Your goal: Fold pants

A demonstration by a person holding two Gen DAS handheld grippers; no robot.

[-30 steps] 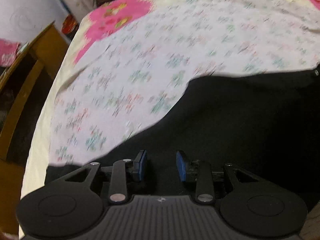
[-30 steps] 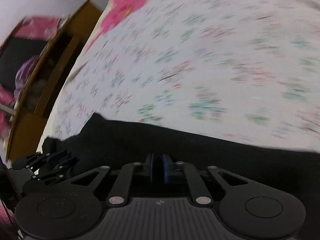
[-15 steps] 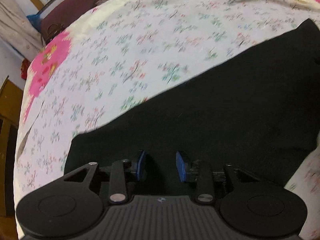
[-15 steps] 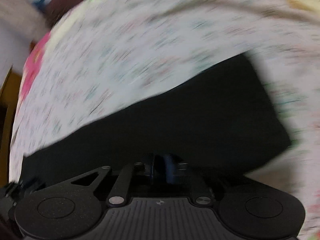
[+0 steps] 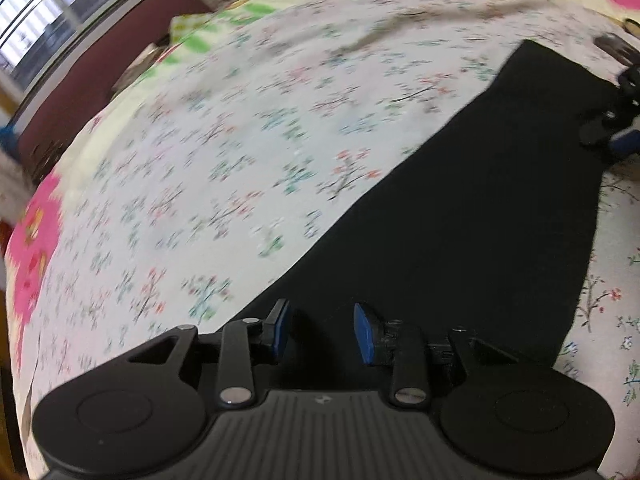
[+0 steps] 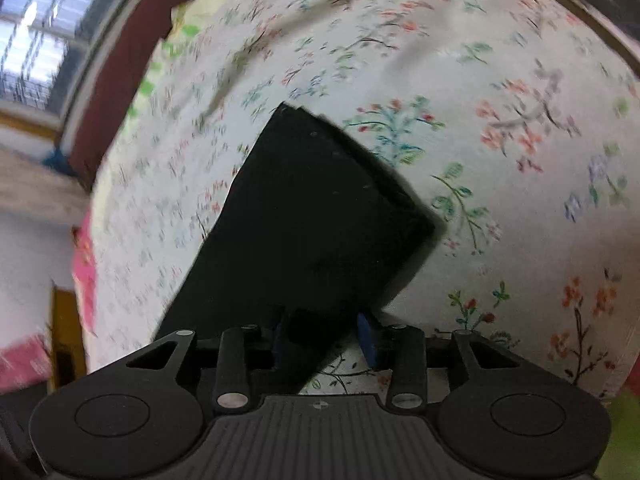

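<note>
Black pants point(image 5: 480, 208) lie as a folded strip on the floral bedsheet point(image 5: 240, 160), running from bottom centre to upper right in the left wrist view. My left gripper point(image 5: 322, 334) sits at the strip's near end. Its blue pads point(image 5: 362, 334) stand apart with bare inner faces, and dark cloth shows beneath them. My right gripper point(image 5: 616, 132) shows at the strip's far end. In the right wrist view the pants point(image 6: 312, 208) end in a stacked square edge. The right gripper point(image 6: 323, 338) jaws are opening. A cloth corner lies between them, with a gap to the right pad point(image 6: 366, 340).
The sheet has pink patches point(image 5: 32, 248) at its left border and creases toward the top. A window point(image 6: 36, 40) and a maroon surface point(image 6: 108, 92) lie beyond the bed. Yellow wooden furniture point(image 6: 64, 328) stands at the bed's left side.
Both views have rolled and swept across the bed with the pants. The strip now points up and right. The right jaws, shut before, have parted around the cloth. The left jaws keep the same gap.
</note>
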